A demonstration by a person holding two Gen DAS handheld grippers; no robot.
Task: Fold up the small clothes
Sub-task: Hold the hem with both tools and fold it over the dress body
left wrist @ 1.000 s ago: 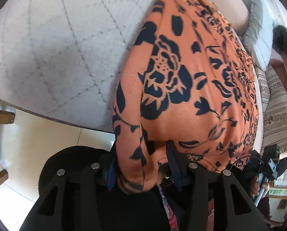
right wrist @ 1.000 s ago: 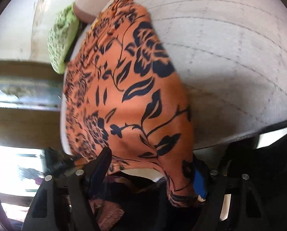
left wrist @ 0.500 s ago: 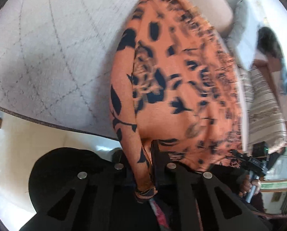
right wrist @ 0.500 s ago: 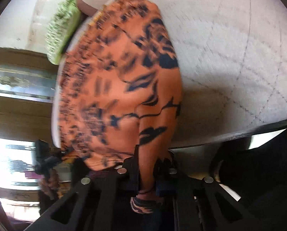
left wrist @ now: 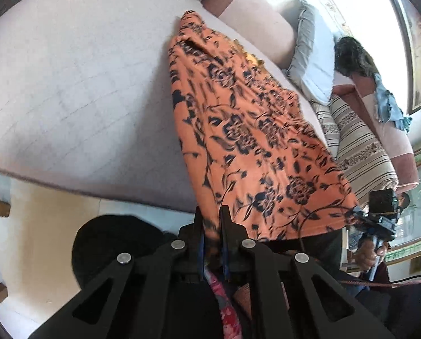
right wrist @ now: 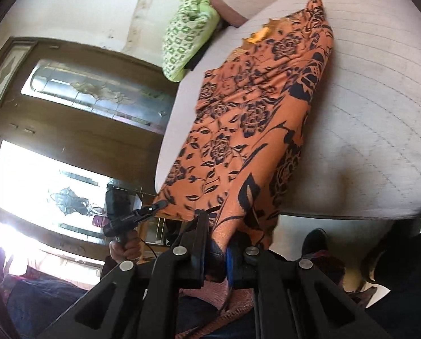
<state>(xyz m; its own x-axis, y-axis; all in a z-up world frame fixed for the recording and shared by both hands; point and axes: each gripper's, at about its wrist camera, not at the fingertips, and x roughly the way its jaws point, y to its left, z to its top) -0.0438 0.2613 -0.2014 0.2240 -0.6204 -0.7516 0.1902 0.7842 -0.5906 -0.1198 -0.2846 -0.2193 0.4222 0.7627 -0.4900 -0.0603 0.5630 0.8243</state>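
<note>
A: How will the orange cloth (left wrist: 255,147) feel when it is moved?

B: It is judged to be soft, thin and light. It hangs and sags between the two grips, so no shape will be kept by it alone. It should be taken at the corners of the near edge, and that is where it is held. The left hand-held gripper (left wrist: 210,220) is pressed together on one corner. The right hand-held gripper (right wrist: 218,226) is pressed together on the other corner.

A: Where is the cloth?

B: Its far end is laid on the pale bed (left wrist: 69,90). Its near end is lifted off the bed edge and stretched between the two grippers.

A: What can't be seen?

B: The pinched corners are hidden by the black jaws. The underside of the cloth is hidden too. The kind of garment cannot be told, as no sleeves or legs are shown. The green pillow (right wrist: 187,39) is partly cut off.
</note>
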